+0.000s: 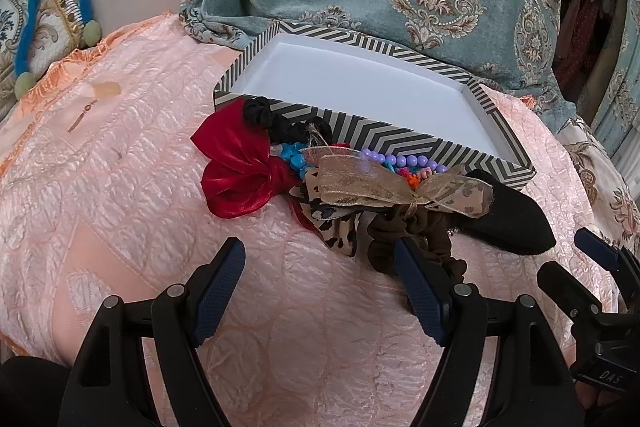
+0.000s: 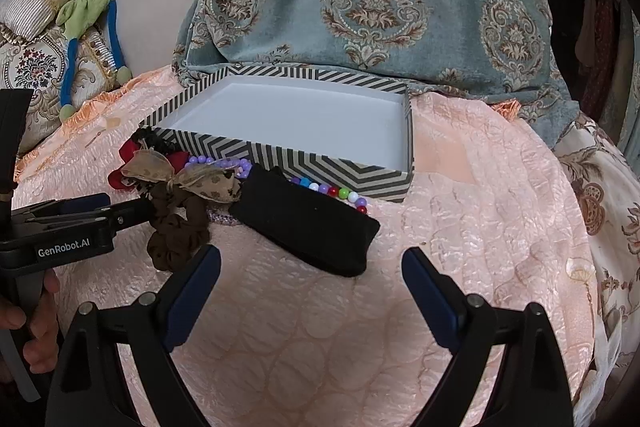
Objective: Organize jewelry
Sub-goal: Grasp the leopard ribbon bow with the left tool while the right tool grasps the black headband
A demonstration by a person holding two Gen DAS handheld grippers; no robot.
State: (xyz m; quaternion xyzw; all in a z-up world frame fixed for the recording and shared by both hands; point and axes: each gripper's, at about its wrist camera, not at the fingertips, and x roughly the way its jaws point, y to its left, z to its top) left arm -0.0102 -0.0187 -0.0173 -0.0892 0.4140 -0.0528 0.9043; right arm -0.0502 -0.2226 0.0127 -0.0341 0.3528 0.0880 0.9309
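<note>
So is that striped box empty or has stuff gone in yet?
Empty. The striped box shows only bare white floor in both views; the bows, beads and scrunchies all lie outside, against its front wall.

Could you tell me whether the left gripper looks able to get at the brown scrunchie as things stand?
Probably yes. The left gripper is open, and the brown scrunchie lies at the near edge of the pile, right by one fingertip, with nothing over its near loop. A tan ribbon bow is tied to its far side.
</note>
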